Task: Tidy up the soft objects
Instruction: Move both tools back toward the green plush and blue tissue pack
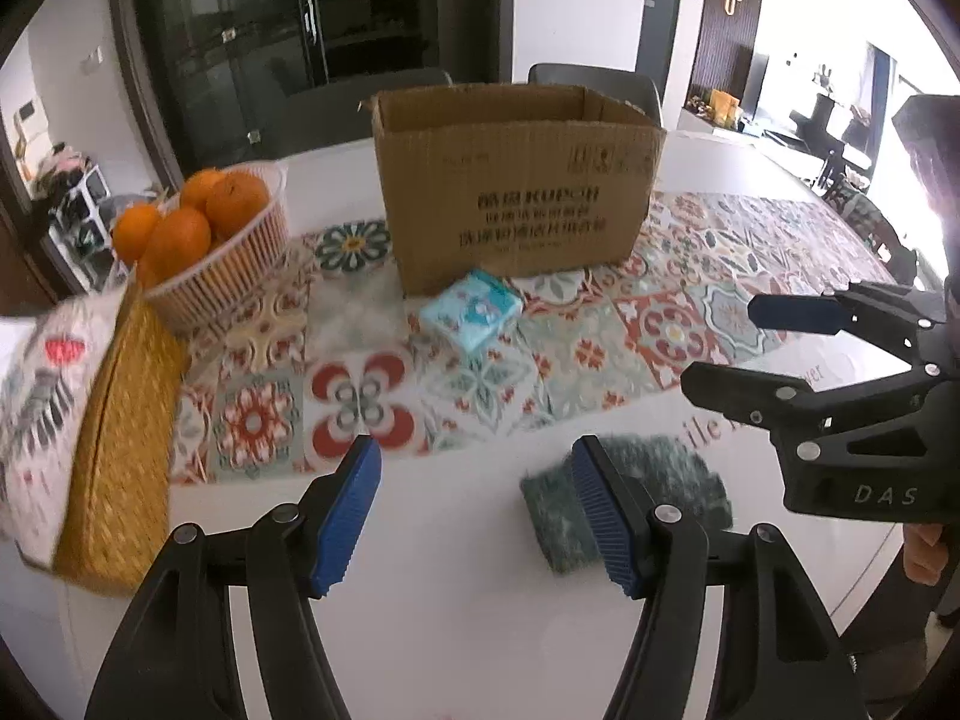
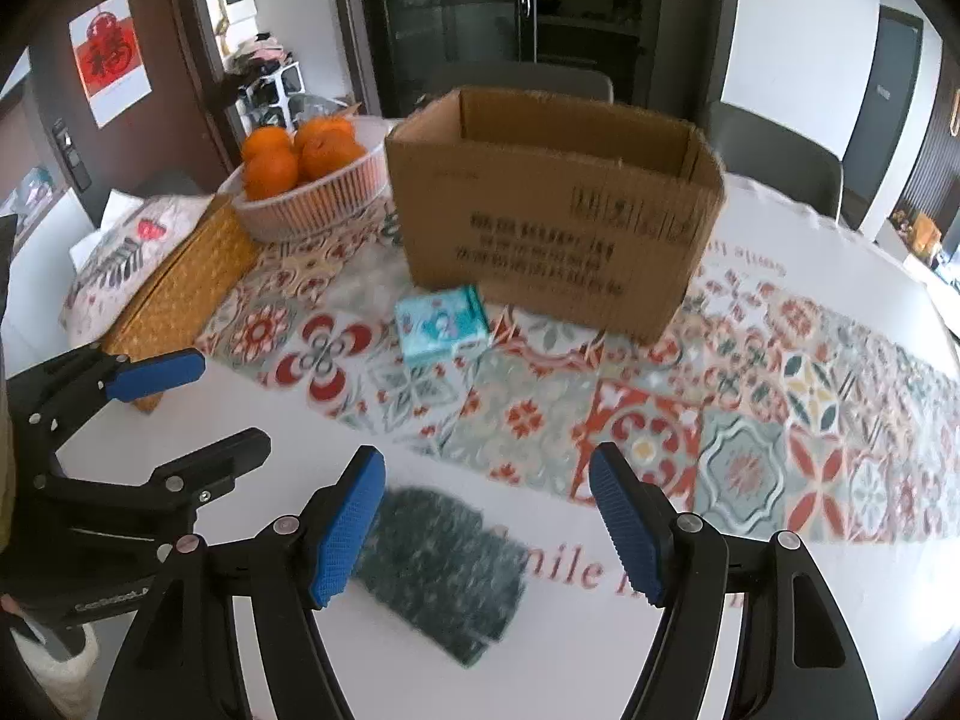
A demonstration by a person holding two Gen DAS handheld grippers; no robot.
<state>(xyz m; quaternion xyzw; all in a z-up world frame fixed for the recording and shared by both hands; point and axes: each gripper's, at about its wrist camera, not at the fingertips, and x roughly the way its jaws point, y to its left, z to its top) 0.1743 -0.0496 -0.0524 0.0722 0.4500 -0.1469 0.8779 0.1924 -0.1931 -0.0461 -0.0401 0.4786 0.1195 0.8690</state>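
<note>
From the left wrist, the left gripper (image 1: 477, 516) stands wide and empty; its right pad (image 1: 603, 516) hides part of the blurred green cloth (image 1: 660, 480) on the white table (image 1: 456, 630). Beyond lie a blue tissue pack (image 1: 471, 309), cardboard box (image 1: 510, 192) and orange basket (image 1: 234, 252).

Right wrist: the right gripper (image 2: 486, 522) gapes empty above the cloth (image 2: 438, 564), its left pad (image 2: 348, 528) covering one edge; the pack (image 2: 441, 324) sits before the box (image 2: 552, 216).

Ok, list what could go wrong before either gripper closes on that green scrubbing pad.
1. Both open grippers, the left gripper and the right gripper, flank the same green scrubbing pad and might collide.
2. The pad lies flat on the table, so the fingertips may scrape the surface instead of catching it.
</note>
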